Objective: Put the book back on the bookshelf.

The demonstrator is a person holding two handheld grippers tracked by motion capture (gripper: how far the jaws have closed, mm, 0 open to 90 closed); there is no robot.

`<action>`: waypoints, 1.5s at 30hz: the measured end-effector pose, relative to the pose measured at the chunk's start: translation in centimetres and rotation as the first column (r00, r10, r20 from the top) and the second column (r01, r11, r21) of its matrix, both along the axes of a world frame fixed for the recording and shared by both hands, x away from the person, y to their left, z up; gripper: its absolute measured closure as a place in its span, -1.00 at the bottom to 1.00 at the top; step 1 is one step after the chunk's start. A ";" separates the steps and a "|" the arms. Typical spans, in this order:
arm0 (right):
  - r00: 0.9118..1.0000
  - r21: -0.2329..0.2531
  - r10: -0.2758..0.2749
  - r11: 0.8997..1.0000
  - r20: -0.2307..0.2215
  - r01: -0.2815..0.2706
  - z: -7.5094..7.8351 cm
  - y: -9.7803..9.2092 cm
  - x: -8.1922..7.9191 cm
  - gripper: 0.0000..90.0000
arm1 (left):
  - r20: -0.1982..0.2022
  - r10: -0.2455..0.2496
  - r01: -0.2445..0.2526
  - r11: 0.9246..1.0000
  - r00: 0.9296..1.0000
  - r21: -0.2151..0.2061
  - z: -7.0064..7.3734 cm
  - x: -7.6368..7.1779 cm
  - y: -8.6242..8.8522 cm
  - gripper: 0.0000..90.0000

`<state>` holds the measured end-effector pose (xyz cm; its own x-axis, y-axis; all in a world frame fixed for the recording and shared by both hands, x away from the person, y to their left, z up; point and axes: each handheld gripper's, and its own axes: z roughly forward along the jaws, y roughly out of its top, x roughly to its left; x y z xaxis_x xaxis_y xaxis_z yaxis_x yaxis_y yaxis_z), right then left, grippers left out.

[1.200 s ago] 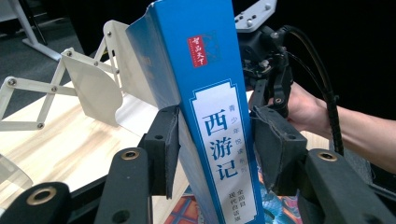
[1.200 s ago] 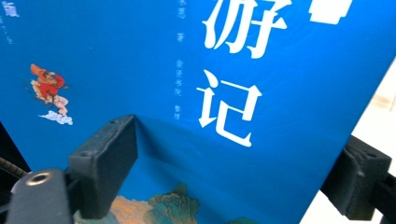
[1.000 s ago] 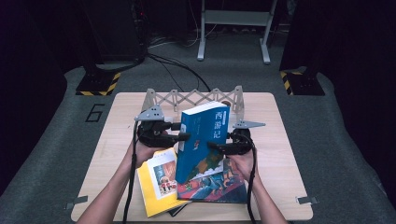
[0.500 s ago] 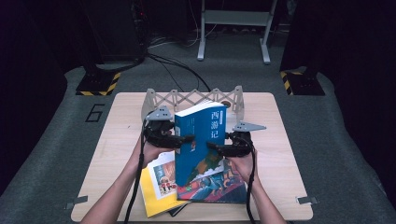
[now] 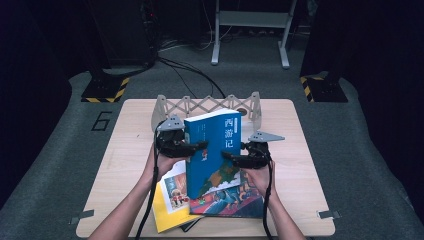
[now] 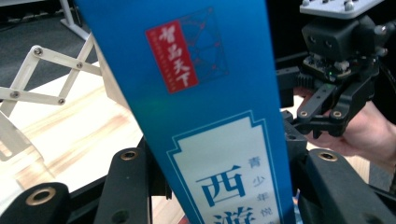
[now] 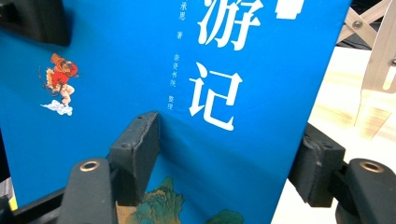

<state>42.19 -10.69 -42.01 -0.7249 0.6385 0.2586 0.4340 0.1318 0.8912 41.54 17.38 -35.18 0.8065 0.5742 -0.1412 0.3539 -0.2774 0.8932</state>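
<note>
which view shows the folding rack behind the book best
The high view: the folding rack spans the table's far edge behind the blue book. The left gripper view catches its slats beside the book; the right gripper view, just a corner.

Three books: blue book upright, two flat beneath; one folding rack; two grippers.
</note>
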 end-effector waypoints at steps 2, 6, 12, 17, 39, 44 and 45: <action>1.000 -0.002 0.001 1.000 0.006 -0.001 0.0 0.0 -0.1 -0.27 | 0.005 0.009 -0.009 1.000 1.000 0.004 -0.1 0.0 0.0 0.18; 1.000 -0.004 0.001 1.000 0.008 -0.001 0.0 0.0 -0.1 -0.26 | 0.001 0.020 -0.020 1.000 1.000 0.024 0.1 0.0 -0.2 0.18; 1.000 -0.008 0.000 1.000 0.019 0.001 0.1 0.0 -0.2 -0.23 | -0.018 0.040 -0.040 0.998 0.999 0.039 0.2 0.1 -0.2 0.19; 1.000 -0.006 -0.002 1.000 0.016 0.003 0.1 0.1 -0.1 -0.23 | -0.044 0.043 -0.043 0.999 0.998 -0.007 -0.2 0.6 0.1 0.22; 1.000 0.021 0.003 1.000 0.011 -0.004 0.9 0.0 0.0 -0.18 | 0.191 0.027 -0.023 0.999 0.981 -0.024 0.9 -1.9 0.6 0.37; 0.999 0.017 -0.036 0.999 0.009 0.036 0.3 -1.5 -0.2 -0.18 | 0.215 0.069 -0.065 0.998 0.974 -0.028 1.1 -2.0 1.6 0.38; 0.999 0.017 -0.036 0.999 0.009 0.036 0.3 -1.5 -0.2 -0.18 | 0.222 0.079 -0.076 0.997 0.972 -0.024 1.2 -2.0 1.8 0.38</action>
